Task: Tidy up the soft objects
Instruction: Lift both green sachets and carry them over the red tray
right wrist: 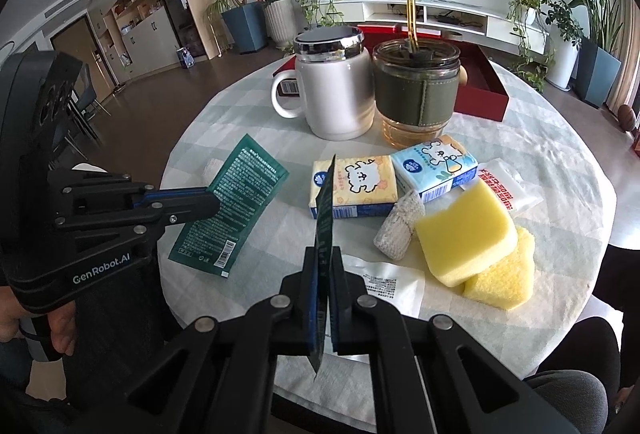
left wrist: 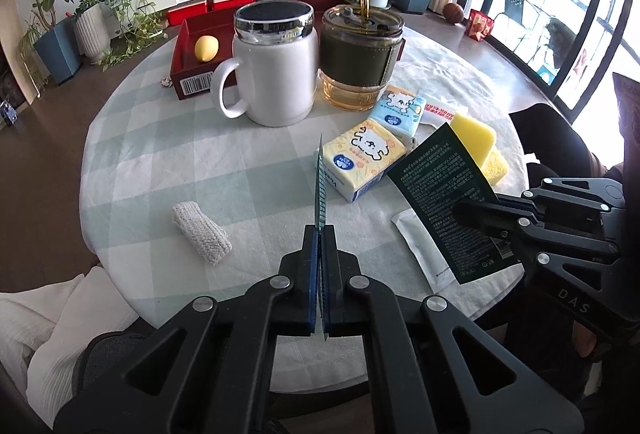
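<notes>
Clamped edge-on in the fully closed left gripper [left wrist: 320, 230]: a flat teal-green foil sachet [left wrist: 320, 190], sticking up past the fingertips and apparently off the table. Pinched likewise in the closed right gripper [right wrist: 323, 250]: a flat dark green foil sachet [right wrist: 325, 218], printed side turned toward the left gripper, also raised. Both sachets up in front of the holder, side by side, neither set down anywhere.

Directly under and just ahead of the right gripper: a flat white paper sachet [right wrist: 390, 284]. Further ahead: a yellow soft tissue pack [right wrist: 354, 186] touching a blue soft tissue pack [right wrist: 434, 166]. To the right: a big yellow foam sponge [right wrist: 466, 234] lying on a second yellow sponge [right wrist: 502, 278], with an off-white knitted roll [right wrist: 400, 230] beside them. Ahead-left of the left gripper, well apart from the rest: another off-white knitted roll [left wrist: 202, 234].

Beyond everything: a white lidded mug [left wrist: 272, 66], a glass tumbler with a green sleeve [left wrist: 360, 54] and an open red box [left wrist: 192, 74], holding only one yellow rounded object as far as visible.

Probably early going: two sachets picked, nothing visibly sorted. Left to do: tissue packs, sponges, rolls and white sachet, loose on the checked tablecloth [left wrist: 180, 162].
</notes>
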### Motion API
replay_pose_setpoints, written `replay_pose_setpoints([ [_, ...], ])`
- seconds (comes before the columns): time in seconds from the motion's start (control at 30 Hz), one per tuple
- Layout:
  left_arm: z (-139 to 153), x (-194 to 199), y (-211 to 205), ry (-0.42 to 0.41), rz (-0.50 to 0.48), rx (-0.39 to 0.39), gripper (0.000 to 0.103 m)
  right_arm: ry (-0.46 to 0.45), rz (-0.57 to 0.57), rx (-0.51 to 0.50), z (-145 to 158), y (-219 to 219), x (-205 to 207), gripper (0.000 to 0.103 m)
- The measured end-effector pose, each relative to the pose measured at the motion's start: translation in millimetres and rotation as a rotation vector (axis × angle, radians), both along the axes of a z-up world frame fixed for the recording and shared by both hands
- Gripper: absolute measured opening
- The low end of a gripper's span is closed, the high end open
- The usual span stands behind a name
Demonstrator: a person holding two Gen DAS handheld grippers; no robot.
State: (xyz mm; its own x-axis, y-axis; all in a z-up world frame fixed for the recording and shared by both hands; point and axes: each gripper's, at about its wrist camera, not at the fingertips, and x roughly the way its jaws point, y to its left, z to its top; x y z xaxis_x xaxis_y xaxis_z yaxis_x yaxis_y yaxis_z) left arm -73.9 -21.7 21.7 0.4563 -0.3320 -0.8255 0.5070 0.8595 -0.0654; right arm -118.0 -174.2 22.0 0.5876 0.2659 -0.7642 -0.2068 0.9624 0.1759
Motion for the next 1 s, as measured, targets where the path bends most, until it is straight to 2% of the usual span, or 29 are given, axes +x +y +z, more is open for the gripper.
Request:
replay_pose_setpoints([
  [0.37, 42.2, 19.7, 19.1, -0.083, 0.019, -0.016, 0.000, -0.051, -0.032, 0.031, 30.7, -25.6, -2.1, 0.005],
  [0.73, 54.7, 64.7, 33.0, -0.100, 0.052, -0.040, 0.000, -0.086, -0.145, 0.009, 49.9, -85.6, 18.4, 0.005],
  [1.0, 63.4, 101.9, 41.2, -0.121, 0.077, -0.043, 0.000, -0.097, -0.183, -0.017, 57.2, -120.4, 55.6, 0.005],
])
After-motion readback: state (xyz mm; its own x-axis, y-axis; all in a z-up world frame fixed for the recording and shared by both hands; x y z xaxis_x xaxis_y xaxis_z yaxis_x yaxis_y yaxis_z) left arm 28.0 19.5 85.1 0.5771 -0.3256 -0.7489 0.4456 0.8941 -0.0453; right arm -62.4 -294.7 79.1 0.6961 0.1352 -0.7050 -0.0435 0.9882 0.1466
